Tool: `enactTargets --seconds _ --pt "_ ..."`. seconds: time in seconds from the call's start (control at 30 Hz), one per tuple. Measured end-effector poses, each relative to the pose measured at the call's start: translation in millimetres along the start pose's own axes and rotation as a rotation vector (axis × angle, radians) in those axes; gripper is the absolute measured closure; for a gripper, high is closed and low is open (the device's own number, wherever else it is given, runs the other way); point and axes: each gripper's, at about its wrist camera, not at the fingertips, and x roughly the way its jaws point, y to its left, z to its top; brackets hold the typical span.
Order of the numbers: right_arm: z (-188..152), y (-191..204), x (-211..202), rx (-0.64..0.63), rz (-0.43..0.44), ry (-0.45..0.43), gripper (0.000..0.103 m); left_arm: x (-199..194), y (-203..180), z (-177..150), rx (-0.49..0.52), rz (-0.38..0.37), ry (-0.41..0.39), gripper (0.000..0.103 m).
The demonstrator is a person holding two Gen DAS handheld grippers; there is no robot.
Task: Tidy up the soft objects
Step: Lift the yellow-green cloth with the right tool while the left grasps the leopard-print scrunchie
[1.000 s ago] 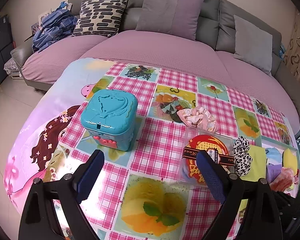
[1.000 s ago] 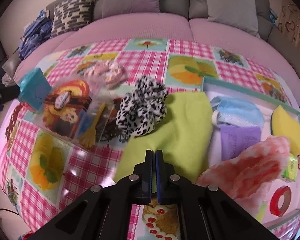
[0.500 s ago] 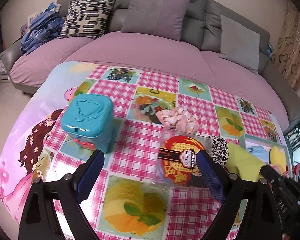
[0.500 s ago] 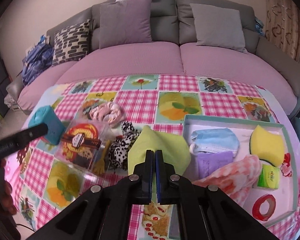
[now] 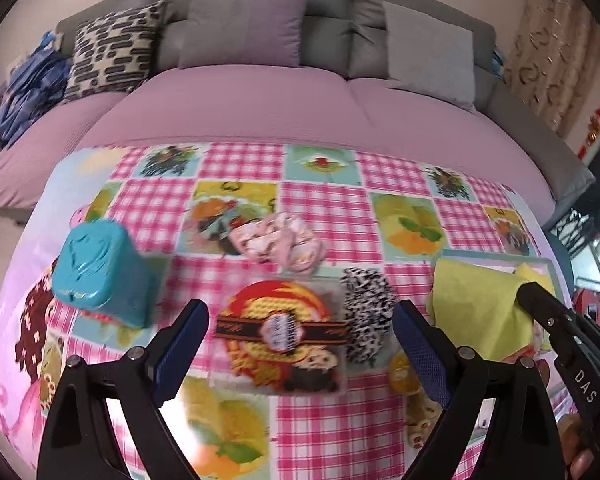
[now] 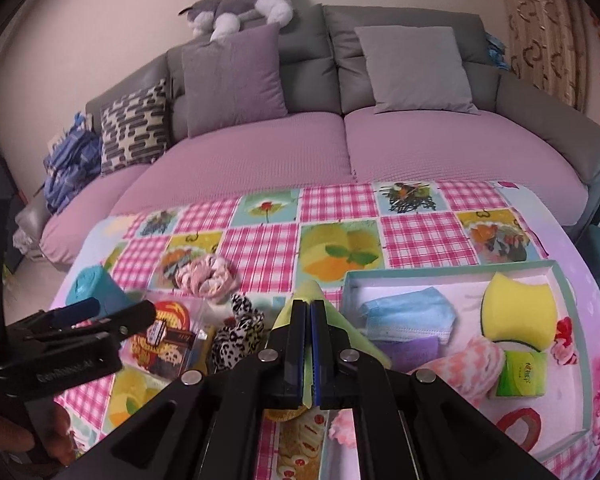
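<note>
My right gripper point(image 6: 310, 320) is shut on a yellow-green cloth point(image 6: 308, 294) and holds it lifted at the tray's left edge; the cloth also shows in the left wrist view point(image 5: 474, 312). The teal-rimmed tray point(image 6: 440, 272) holds a blue face mask point(image 6: 408, 314), a purple cloth point(image 6: 412, 350), a pink fluffy towel point(image 6: 472, 364) and a yellow sponge point(image 6: 516, 310). My left gripper point(image 5: 300, 338) is open above the table. A leopard scrunchie point(image 5: 366, 314) and a pink scrunchie point(image 5: 278, 242) lie on the table.
A clear snack box with a red label point(image 5: 284, 332) lies between my left fingers' line of sight. A teal box point(image 5: 98, 276) stands at the left. A green tissue pack point(image 6: 524, 372) and red tape roll point(image 6: 518, 426) sit in the tray. A sofa point(image 6: 300, 144) lies behind.
My right gripper has lifted the yellow-green cloth off the table and pulled back toward the tray. My left gripper has shifted right, over the snack box.
</note>
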Motion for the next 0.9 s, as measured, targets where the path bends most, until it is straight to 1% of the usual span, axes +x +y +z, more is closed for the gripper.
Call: enactTargets --seconds 0.17,0.23,0.3,0.37,0.47,0.5,0.57,0.6,0.73,0.8,0.9 --pt "1.1 -16.2 -4.0 0.04 0.014 -0.017 0.1 4.4 -27.2 10.0 0.051 -0.033 -0.008 0.01" --pt "0.5 -23.0 -6.5 0.057 0.021 -0.023 0.1 8.2 -37.7 10.2 0.073 -0.035 -0.001 0.012" --pt "0.3 -30.1 -11.3 0.075 0.023 -0.036 0.1 14.8 -48.0 8.0 0.1 -0.039 0.014 0.021" --pt "0.7 -37.2 -17.9 0.095 0.024 -0.055 0.1 21.9 -56.0 5.2 0.117 -0.04 0.035 0.023" --pt "0.8 -46.0 -25.6 0.118 0.025 -0.076 0.1 27.2 -70.1 -0.6 0.161 -0.052 0.046 0.03" --pt "0.6 -48.0 -27.2 0.124 0.026 -0.08 0.1 28.7 -74.4 -2.2 0.175 -0.053 0.048 0.03" --pt "0.0 -51.9 -29.9 0.135 0.03 -0.084 0.1 33.3 -80.4 -5.4 0.197 -0.048 0.058 0.032" --pt "-0.3 -53.2 -31.0 0.137 0.031 -0.085 0.1 37.0 -82.1 -6.4 0.201 -0.043 0.067 0.035" --pt "-2.0 -58.2 -32.4 0.147 0.038 -0.085 0.1 49.6 -80.8 -9.3 0.185 -0.011 0.099 0.037" --pt "-3.0 -60.6 -31.2 0.155 0.038 -0.08 0.1 55.7 -80.5 -11.0 0.19 0.009 0.113 0.042" --pt "-4.4 -65.1 -30.6 0.168 0.036 -0.076 0.1 61.4 -81.4 -13.1 0.195 0.014 0.126 0.046"
